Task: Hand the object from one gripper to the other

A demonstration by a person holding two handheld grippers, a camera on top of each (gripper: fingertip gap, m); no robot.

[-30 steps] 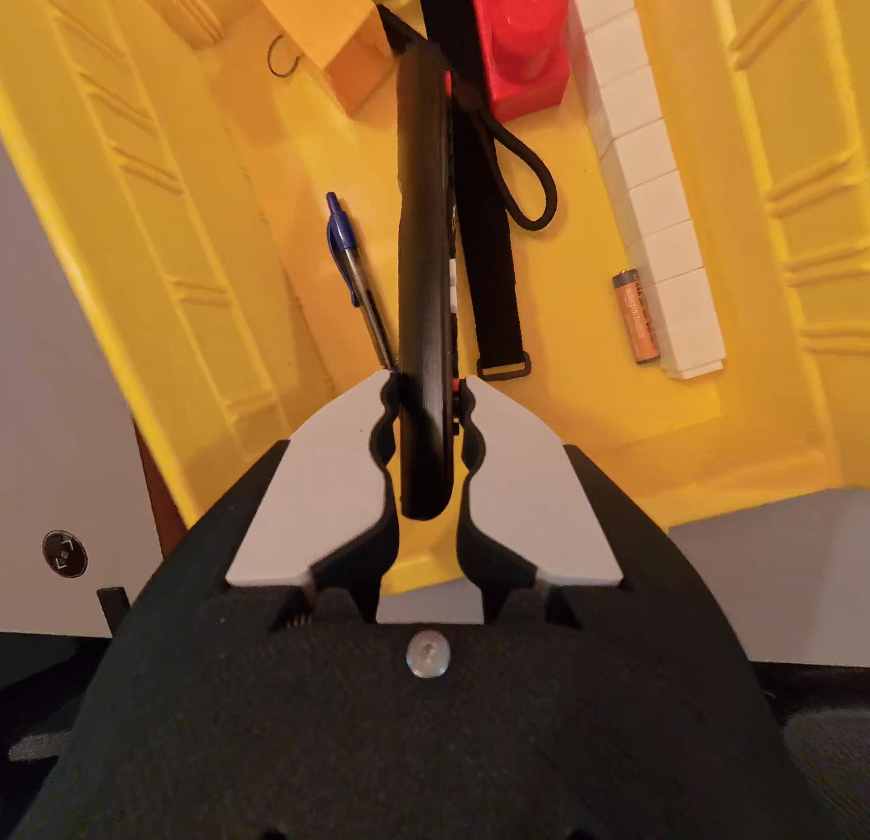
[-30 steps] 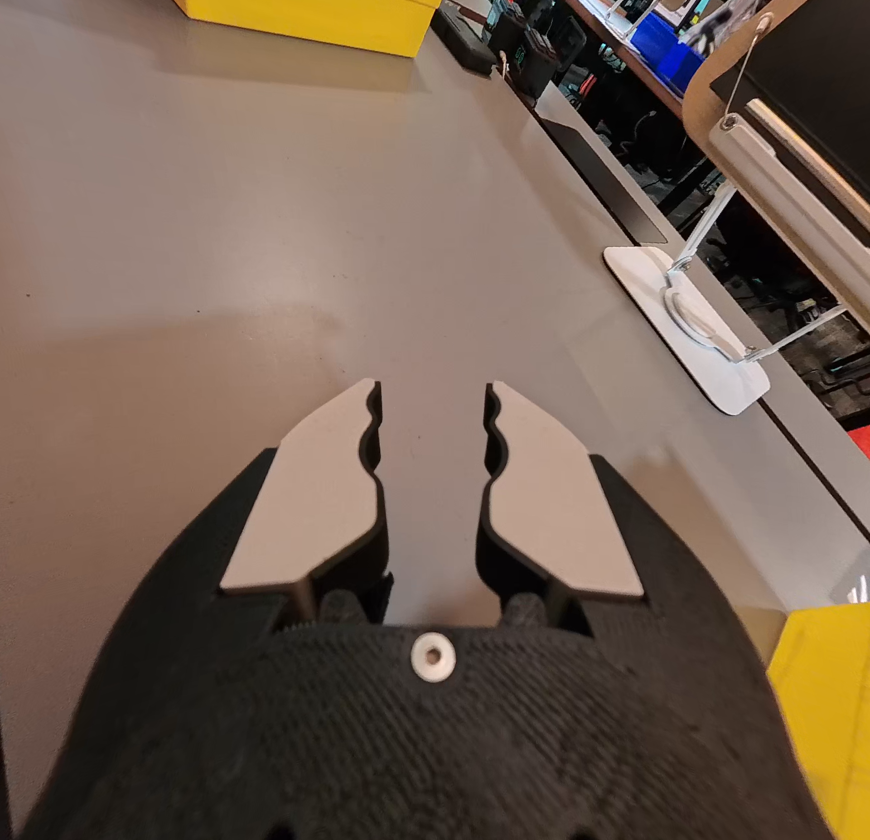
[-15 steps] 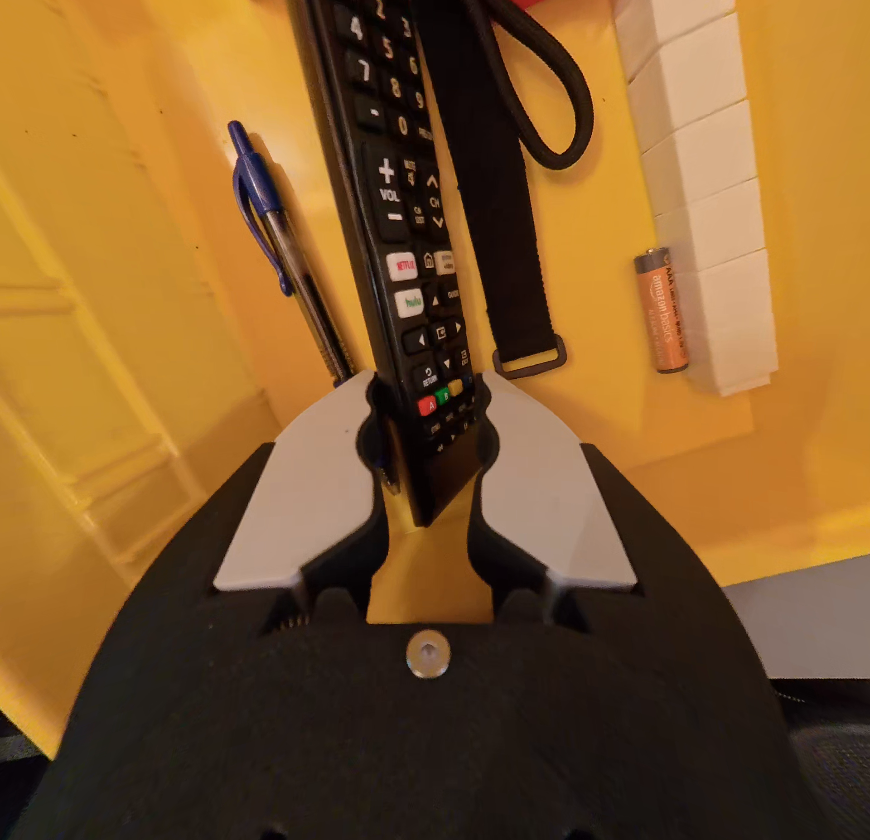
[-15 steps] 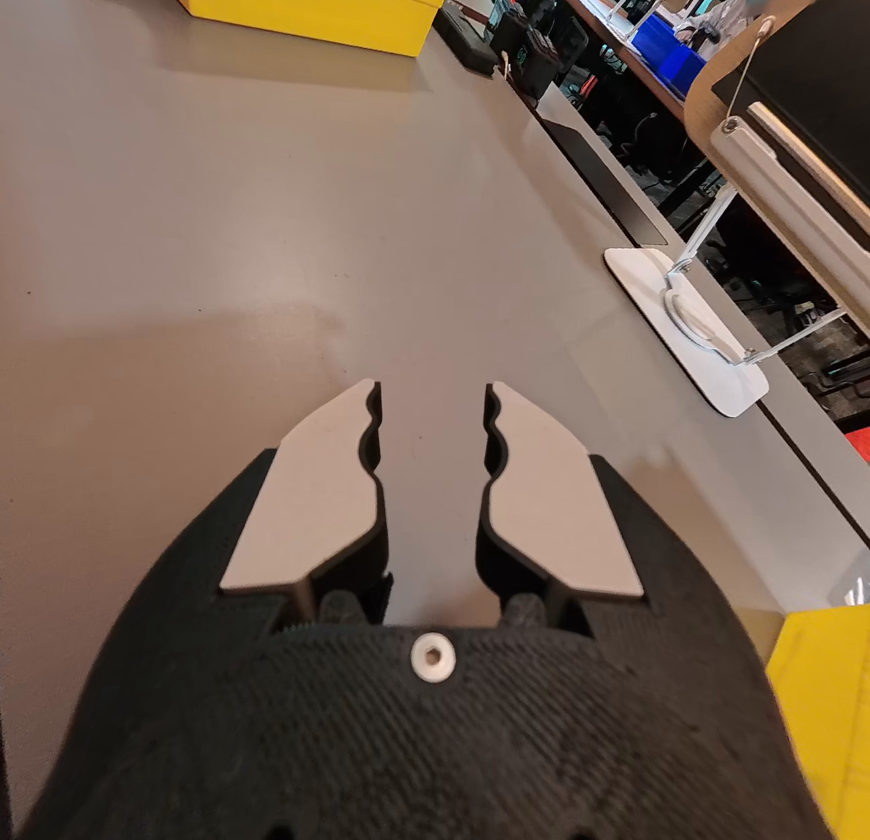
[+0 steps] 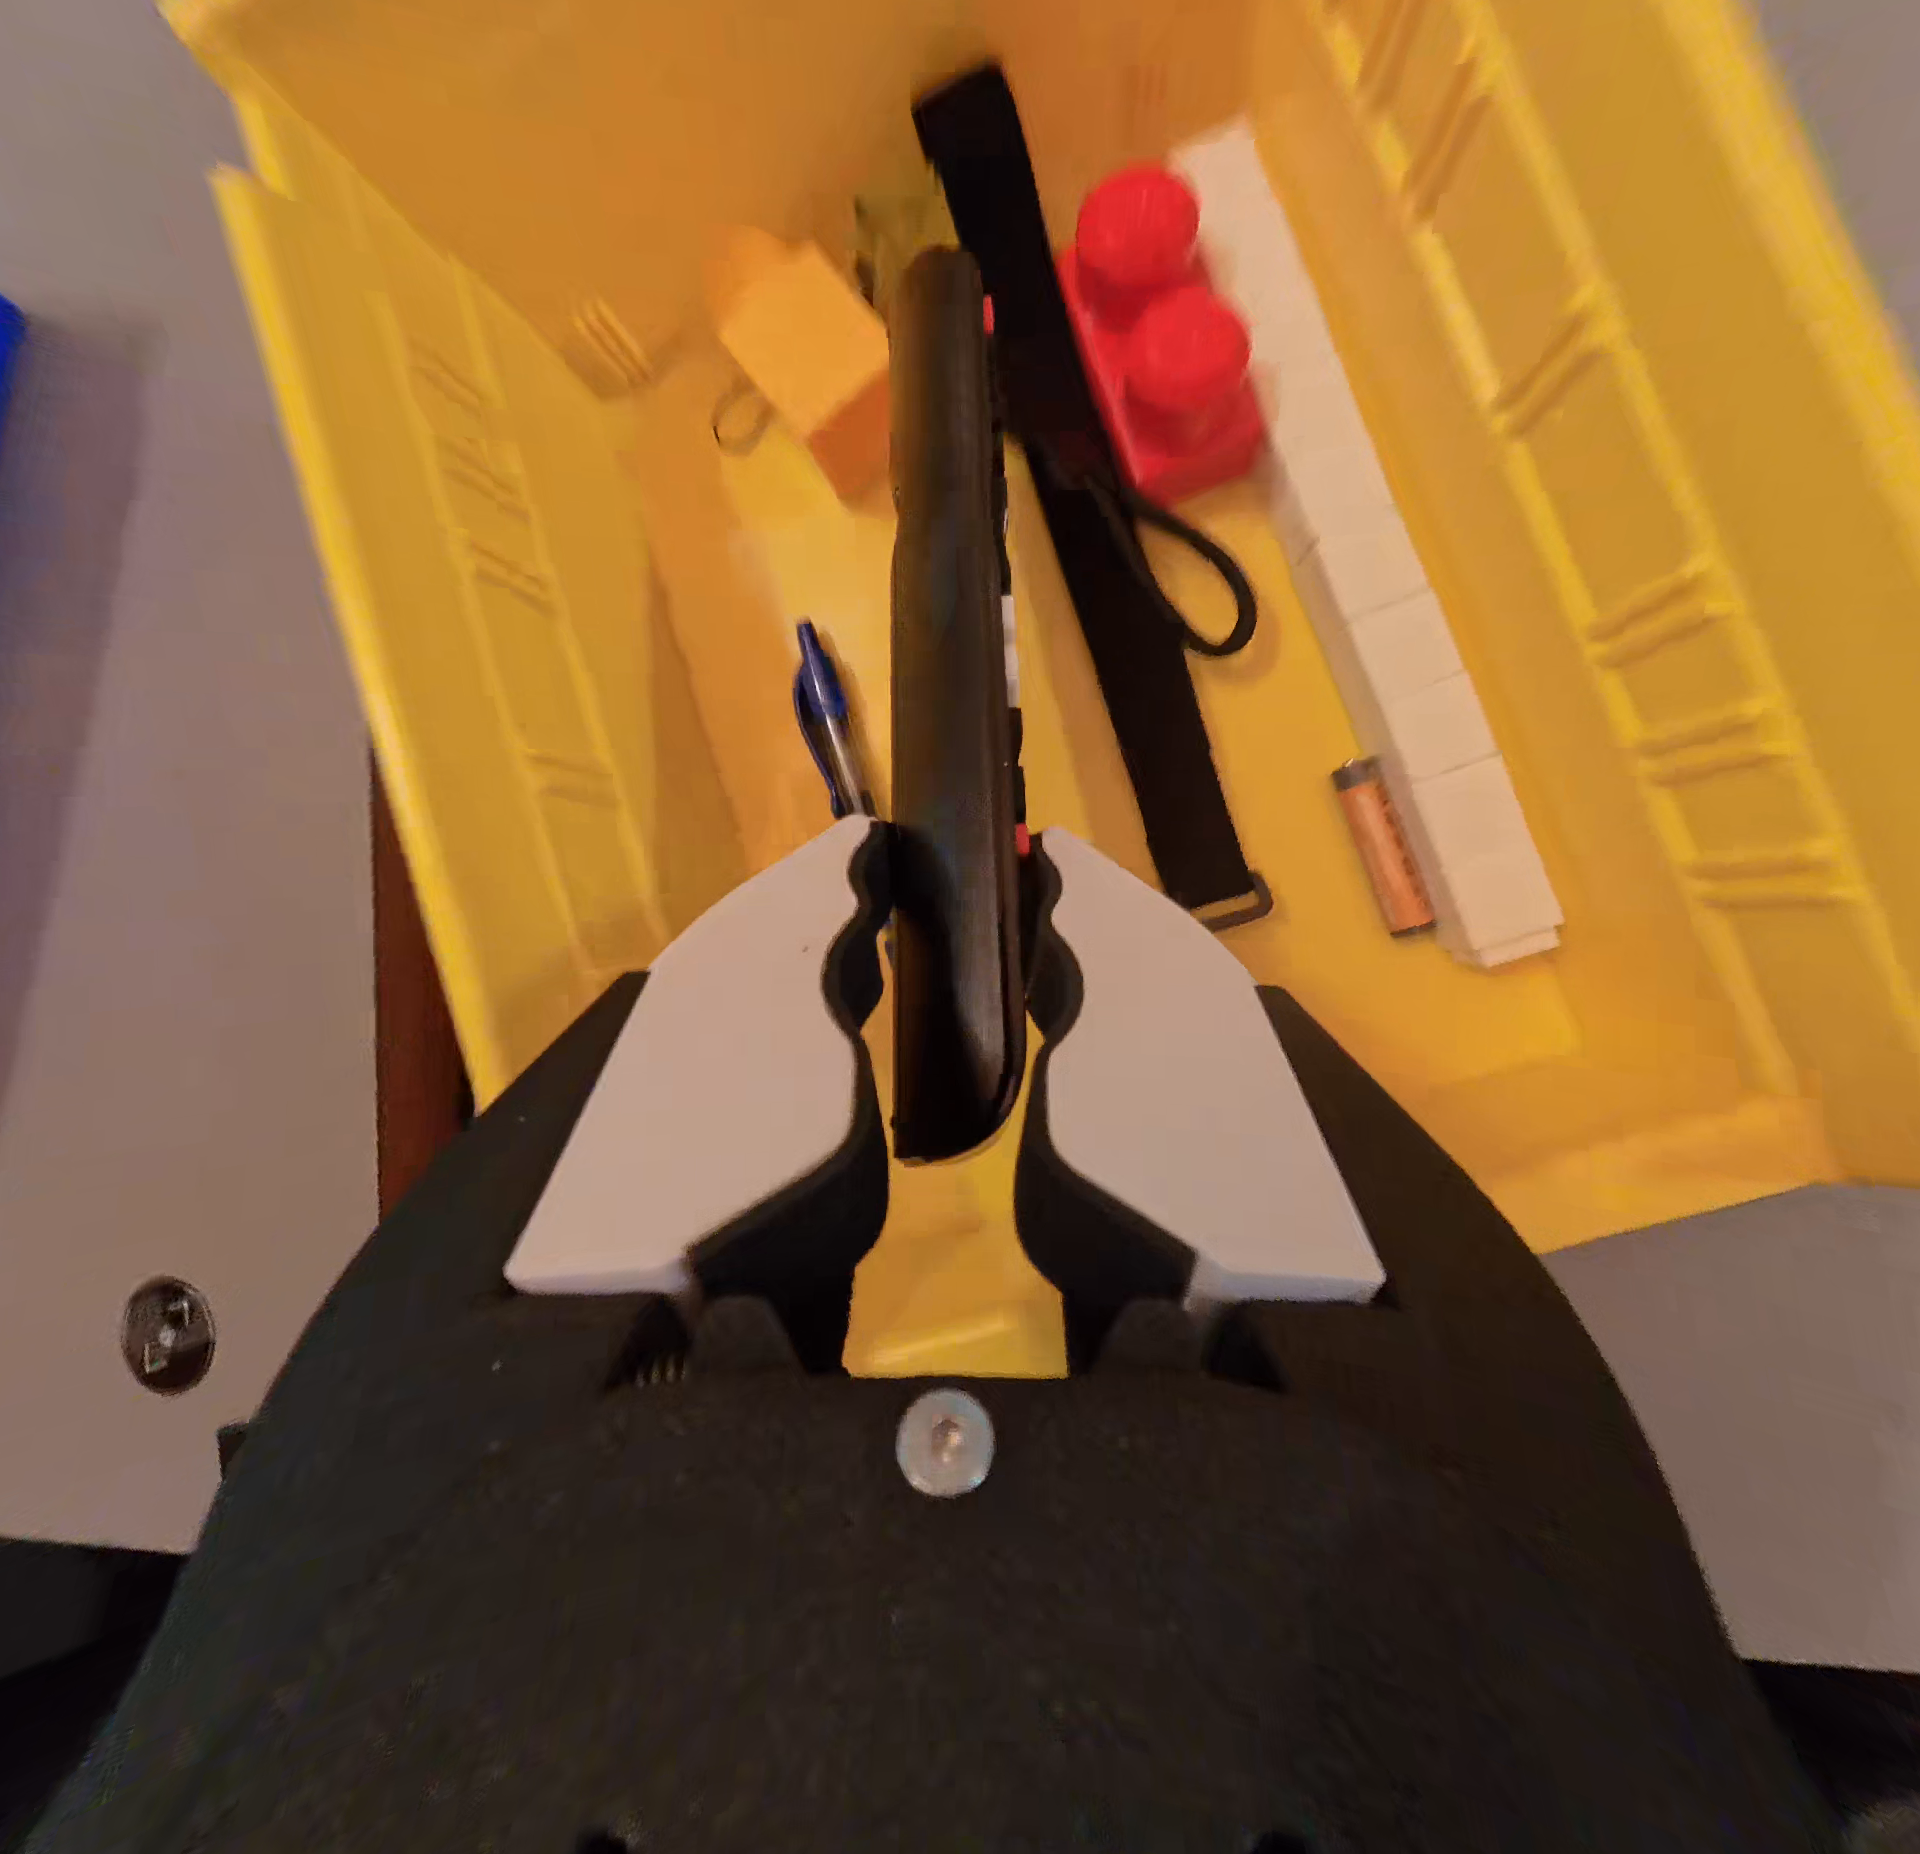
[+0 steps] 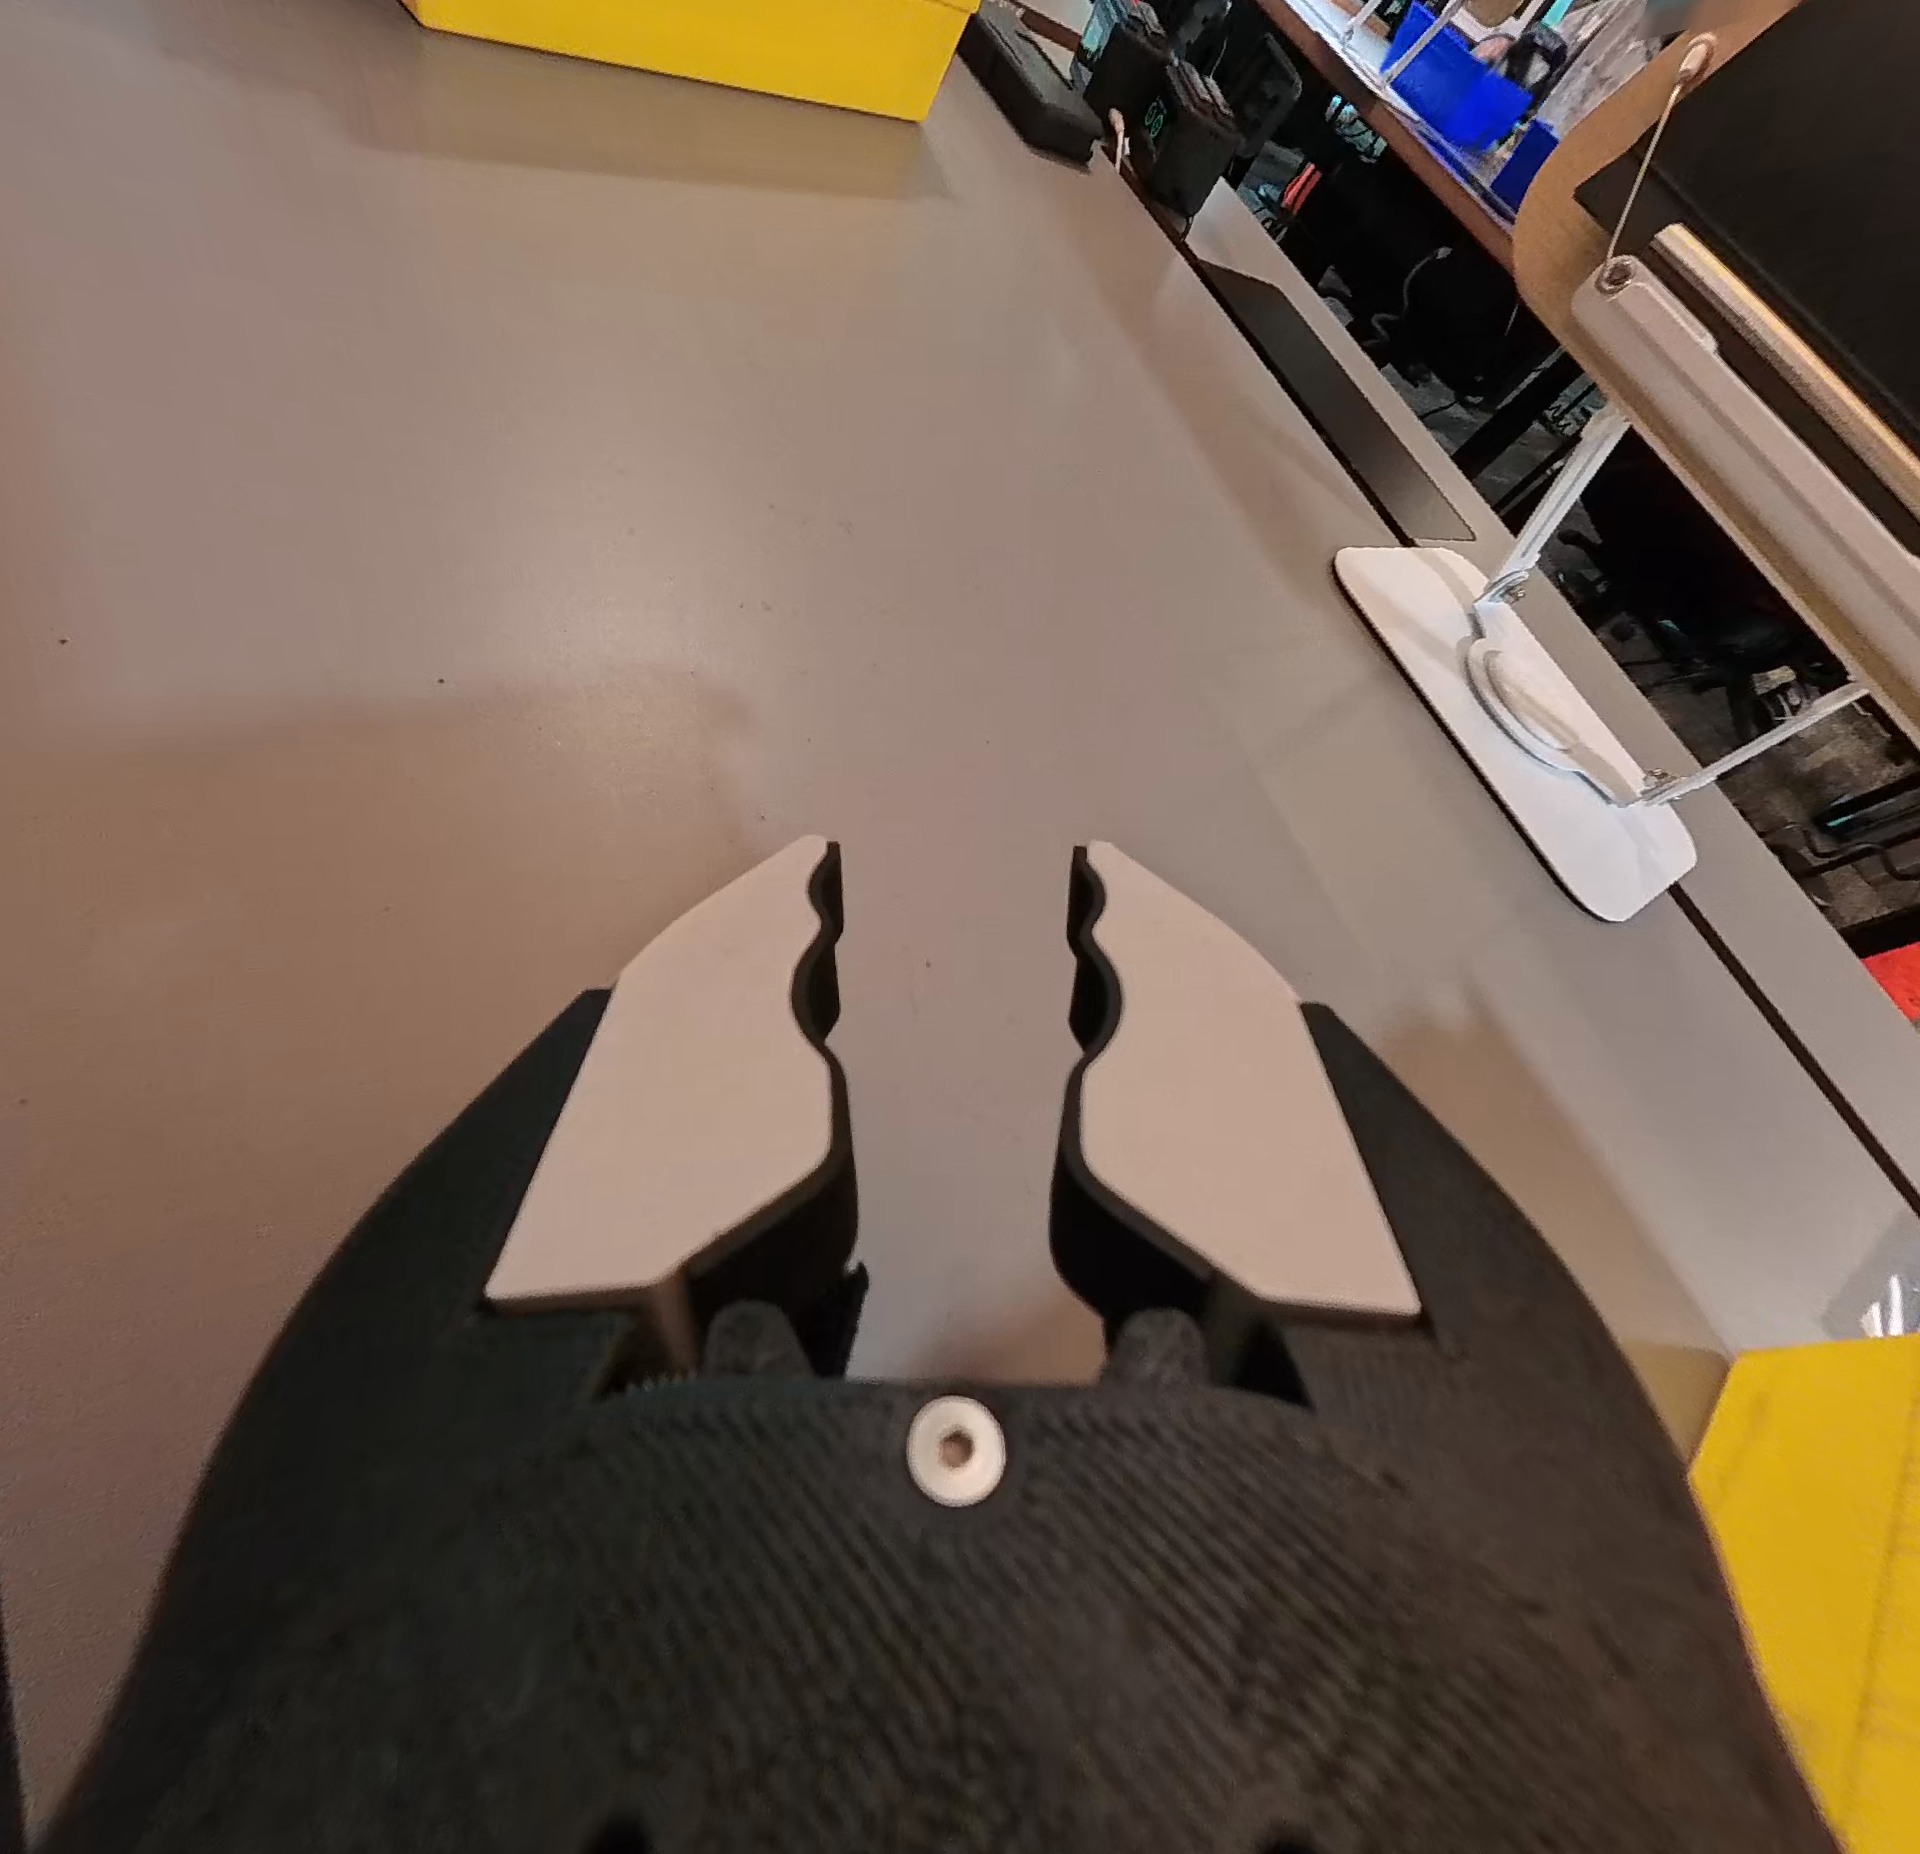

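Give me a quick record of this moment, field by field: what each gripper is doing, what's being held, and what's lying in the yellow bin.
left gripper: shut on the black remote, held edge-on over the bin
right gripper: open, empty, over the grey table
yellow bin: open, below the remote
bin contents: blue pen, black strap, red block, orange block, battery, row of white blocks
handover: not yet done; the grippers are not seen together in either view
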